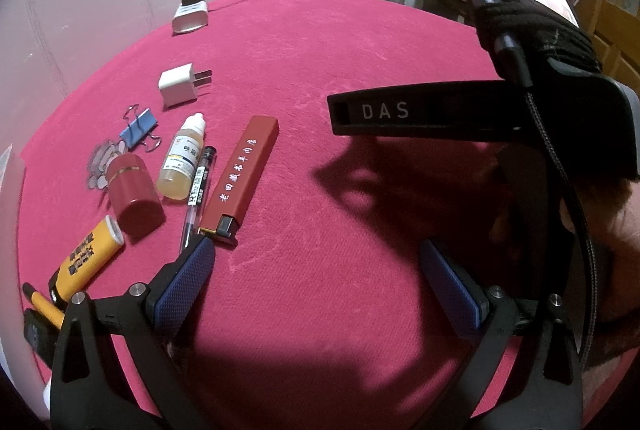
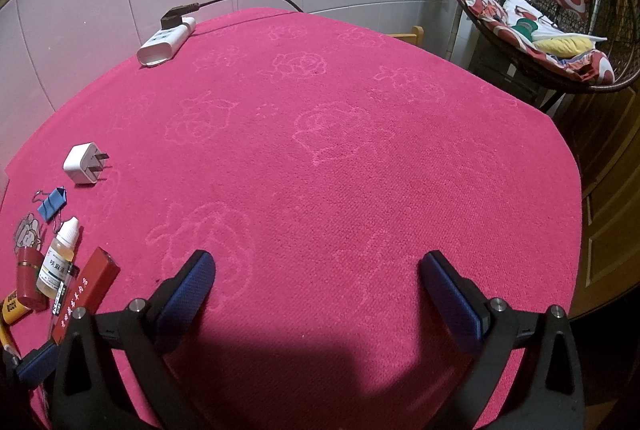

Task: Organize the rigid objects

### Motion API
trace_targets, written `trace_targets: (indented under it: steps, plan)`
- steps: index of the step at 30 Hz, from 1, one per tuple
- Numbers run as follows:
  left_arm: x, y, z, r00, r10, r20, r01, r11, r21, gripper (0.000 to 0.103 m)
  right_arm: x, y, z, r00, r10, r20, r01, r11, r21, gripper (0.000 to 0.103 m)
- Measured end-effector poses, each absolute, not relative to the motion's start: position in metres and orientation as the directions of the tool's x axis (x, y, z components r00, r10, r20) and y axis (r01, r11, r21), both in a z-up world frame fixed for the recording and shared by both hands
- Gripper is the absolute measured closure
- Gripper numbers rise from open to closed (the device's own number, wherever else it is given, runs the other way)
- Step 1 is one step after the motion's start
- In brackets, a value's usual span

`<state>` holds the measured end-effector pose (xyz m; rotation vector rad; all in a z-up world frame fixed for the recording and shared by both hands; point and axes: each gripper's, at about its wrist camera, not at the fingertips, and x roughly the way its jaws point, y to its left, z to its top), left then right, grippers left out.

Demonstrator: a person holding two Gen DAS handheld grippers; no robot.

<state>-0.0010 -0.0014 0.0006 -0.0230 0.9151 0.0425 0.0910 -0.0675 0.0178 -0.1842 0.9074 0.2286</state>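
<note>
Both hand-held grippers are hovering over the pink table (image 2: 360, 158) with jaws spread wide, grasping nothing: left hand-held gripper (image 1: 318, 270), right hand-held gripper (image 2: 318, 282). In the left wrist view the right one is showing as a black body marked DAS, held by a gloved hand (image 1: 536, 38).

All the small things are lying in a loose row along the table's left edge. The white plug adapter (image 1: 180, 86) is sitting farthest back, then the blue binder clip (image 1: 138, 128), a sticker (image 1: 102, 160), the red cap-shaped container (image 1: 134, 196), the dropper bottle (image 1: 182, 160), the pen (image 1: 198, 190) and the long red box (image 1: 242, 174). The yellow tube (image 1: 86, 256) is lying nearest, beside the left hand-held gripper. A white power strip (image 2: 166, 42) is sitting at the far left corner, apart from the row.
</note>
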Motion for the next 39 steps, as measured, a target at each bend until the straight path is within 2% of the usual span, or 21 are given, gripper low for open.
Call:
trace_targets:
  steps: [4,6,9,11,13,16,21,26,29,39]
  plan:
    - [-0.021,0.001,0.024,0.664,0.022,-0.748,-0.086,0.995,-0.047,0.000,0.092,-0.067,0.017,0.594,0.126,-0.795,-0.273,0.961,-0.051,0.000]
    - [-0.041,0.007,0.047,0.715,0.064,-0.696,-0.118,0.993,-0.031,0.000,0.093,-0.068,0.017,0.593,0.145,-0.792,-0.278,0.960,-0.032,0.000]
    - [-0.085,0.034,0.080,0.785,0.093,-0.613,-0.199,0.974,-0.106,0.000,0.090,-0.075,0.023,0.582,0.210,-0.785,-0.317,0.948,0.019,0.000]
    - [-0.117,0.058,0.094,0.807,0.165,-0.567,-0.289,0.948,-0.135,0.000,0.087,-0.084,0.030,0.569,0.301,-0.765,-0.357,0.929,0.100,0.000]
    - [-0.147,0.080,0.098,0.792,0.268,-0.548,-0.391,0.913,-0.118,0.000,0.078,-0.087,0.043,0.583,0.407,-0.703,-0.430,0.889,0.158,0.000]
    - [-0.183,0.103,0.090,0.734,0.370,-0.569,-0.506,0.857,-0.096,0.000,0.063,-0.079,0.059,0.561,0.548,-0.621,-0.580,0.795,0.179,0.000]
    - [-0.209,0.107,0.059,0.703,0.321,-0.634,-0.496,0.861,-0.114,0.000,0.041,-0.043,0.060,0.403,0.638,-0.656,-0.763,0.630,0.144,0.000]
    - [-0.195,0.092,0.033,0.671,0.271,-0.690,-0.424,0.904,-0.057,0.000,0.036,-0.014,0.048,0.337,0.621,-0.707,-0.862,0.506,0.034,0.000]
    - [-0.191,0.083,0.028,0.690,0.229,-0.687,-0.373,0.926,-0.066,0.000,0.038,-0.016,0.041,0.275,0.615,-0.739,-0.894,0.446,0.038,0.000]
    - [-0.158,0.072,0.019,0.663,0.214,-0.717,-0.295,0.955,0.013,0.000,0.030,0.000,0.026,0.213,0.570,-0.793,-0.941,0.338,-0.010,0.000]
